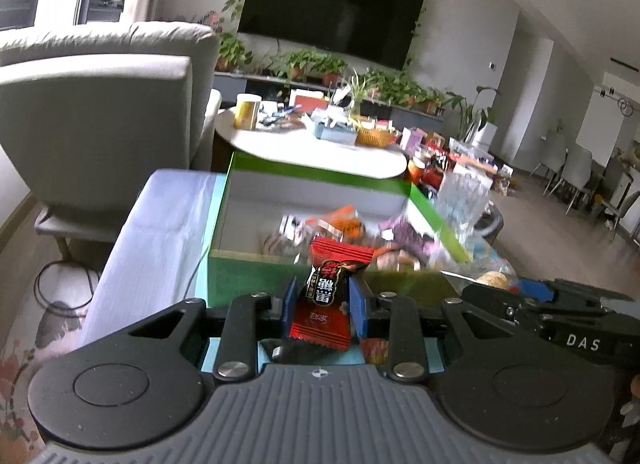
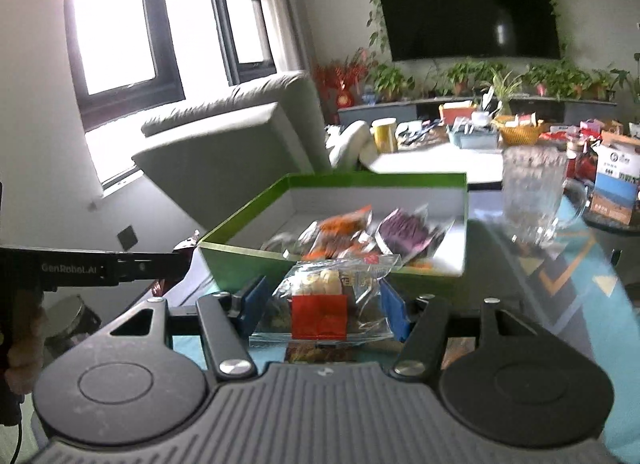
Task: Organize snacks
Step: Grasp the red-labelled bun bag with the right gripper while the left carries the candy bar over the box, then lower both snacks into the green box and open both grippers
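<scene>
A green box [image 1: 256, 276] with a white inside stands ahead of both grippers and holds several wrapped snacks, among them an orange packet [image 1: 346, 220] and a purple one [image 1: 404, 234]. It also shows in the right wrist view [image 2: 248, 264]. My left gripper [image 1: 322, 304] is shut on a red candy packet [image 1: 326, 296], held upright just before the box's near wall. My right gripper [image 2: 322, 300] is shut on a clear packet with a red label [image 2: 326, 296], just before the box. The left gripper's side shows at the left of the right wrist view [image 2: 120, 264].
A glass mug [image 2: 534, 200] stands right of the box on the glass table. A grey sofa [image 1: 100, 116] is to the left. A round white table [image 1: 320, 148] with a yellow can, a basket and clutter lies behind. Boxes and bags crowd the right.
</scene>
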`<act>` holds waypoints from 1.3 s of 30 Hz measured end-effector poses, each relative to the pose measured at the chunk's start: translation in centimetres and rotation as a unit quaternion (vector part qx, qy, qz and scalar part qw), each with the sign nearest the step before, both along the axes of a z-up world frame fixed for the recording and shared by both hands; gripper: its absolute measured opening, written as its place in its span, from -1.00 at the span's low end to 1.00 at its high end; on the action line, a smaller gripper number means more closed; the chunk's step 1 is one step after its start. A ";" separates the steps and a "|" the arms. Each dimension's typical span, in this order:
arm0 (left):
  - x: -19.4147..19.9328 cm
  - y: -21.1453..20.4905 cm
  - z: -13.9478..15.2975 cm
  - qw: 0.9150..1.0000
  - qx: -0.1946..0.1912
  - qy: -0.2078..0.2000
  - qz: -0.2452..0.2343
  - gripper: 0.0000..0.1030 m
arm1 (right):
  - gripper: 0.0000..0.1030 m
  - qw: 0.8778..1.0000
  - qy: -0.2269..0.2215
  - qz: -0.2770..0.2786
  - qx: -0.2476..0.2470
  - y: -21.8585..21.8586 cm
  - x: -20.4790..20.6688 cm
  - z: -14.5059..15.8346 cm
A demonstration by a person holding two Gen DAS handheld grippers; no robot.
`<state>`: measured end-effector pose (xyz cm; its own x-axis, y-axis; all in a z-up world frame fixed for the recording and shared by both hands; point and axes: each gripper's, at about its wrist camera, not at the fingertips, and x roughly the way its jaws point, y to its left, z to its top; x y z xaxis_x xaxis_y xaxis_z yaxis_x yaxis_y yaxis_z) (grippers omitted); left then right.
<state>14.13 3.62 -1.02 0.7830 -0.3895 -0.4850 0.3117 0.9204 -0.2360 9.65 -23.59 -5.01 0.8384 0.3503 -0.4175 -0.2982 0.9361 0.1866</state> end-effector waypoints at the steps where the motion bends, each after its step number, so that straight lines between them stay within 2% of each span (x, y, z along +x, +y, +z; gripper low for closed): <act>1: 0.5 -0.2 0.2 1.000 -0.003 -0.003 0.001 -0.49 | -0.06 1.000 -0.002 -0.002 0.003 -0.2 0.4 0.2; 5: 2.5 -1.1 0.7 1.000 0.001 -0.015 -0.001 -0.49 | -0.06 1.000 -0.008 -0.011 0.017 -1.1 1.8 0.4; 11: 5.9 -2.3 0.4 1.000 0.006 -0.010 -0.009 -0.49 | -0.06 1.000 0.003 -0.017 0.017 -1.6 4.8 0.1; 19: 10.1 -2.7 -2.2 1.000 0.011 0.013 -0.004 -0.49 | -0.06 0.998 0.050 -0.017 0.019 -1.1 8.9 -2.2; 24: 12.6 -2.6 -4.1 0.999 0.012 0.040 0.003 -0.49 | -0.06 0.998 0.058 -0.020 0.008 -1.1 10.8 -2.9; 32: 14.0 -2.8 -5.5 0.999 0.012 0.050 0.005 -0.46 | -0.06 0.998 0.050 -0.031 -0.032 -0.9 13.3 -3.3; 37: 13.0 -3.3 -4.9 0.998 0.030 0.051 -0.003 -0.20 | -0.05 0.997 0.056 -0.017 -0.045 -1.0 13.1 -3.3; 39: 12.1 -3.4 -4.5 0.998 0.040 0.048 -0.003 -0.16 | -0.04 0.998 0.053 -0.004 -0.045 -0.8 12.3 -3.4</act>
